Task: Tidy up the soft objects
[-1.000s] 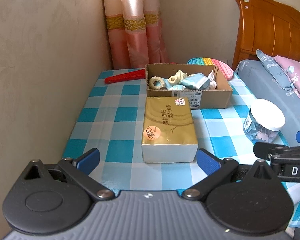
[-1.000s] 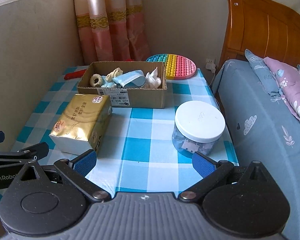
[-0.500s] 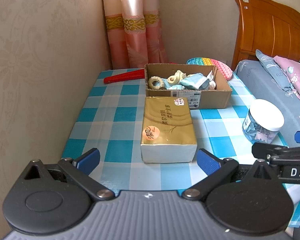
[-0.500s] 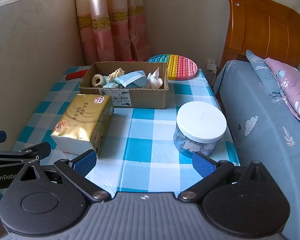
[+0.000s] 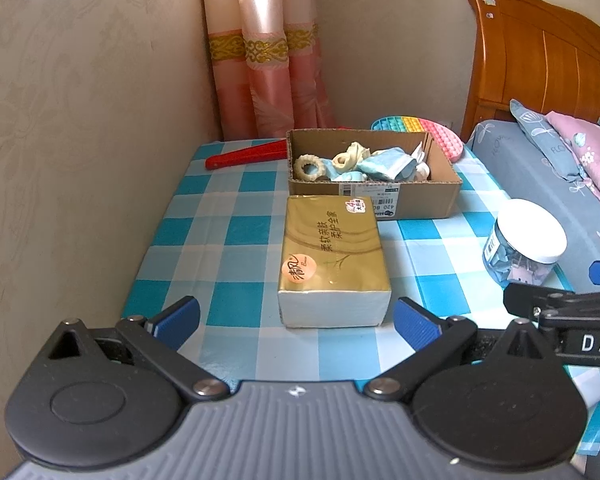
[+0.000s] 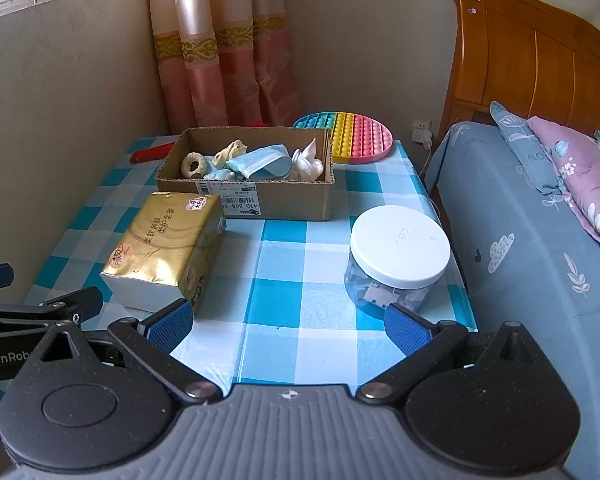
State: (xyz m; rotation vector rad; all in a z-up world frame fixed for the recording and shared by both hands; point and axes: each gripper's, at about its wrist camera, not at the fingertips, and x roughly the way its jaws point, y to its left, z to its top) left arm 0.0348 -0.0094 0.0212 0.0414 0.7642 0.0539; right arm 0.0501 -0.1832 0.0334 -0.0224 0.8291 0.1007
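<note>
A cardboard box [image 5: 414, 196] [image 6: 292, 200] at the back of the checked table holds several soft things: a cream ring [image 5: 309, 167], a blue face mask [image 6: 260, 162] and white crumpled pieces [image 6: 309, 162]. A gold tissue pack [image 5: 332, 256] [image 6: 168, 248] lies in front of the box. My left gripper [image 5: 296, 322] is open and empty, just short of the pack's near end. My right gripper [image 6: 288, 322] is open and empty above the table's front edge, between the pack and a jar.
A clear jar with a white lid [image 6: 398, 258] [image 5: 524, 242] stands at the right. A rainbow pop mat [image 6: 352, 136] and a red tool [image 5: 246, 155] lie behind the box. A wall is on the left, a bed [image 6: 532, 216] on the right.
Both grippers have drawn back slightly from the table; the views shift a little. Nothing on the table has moved.
</note>
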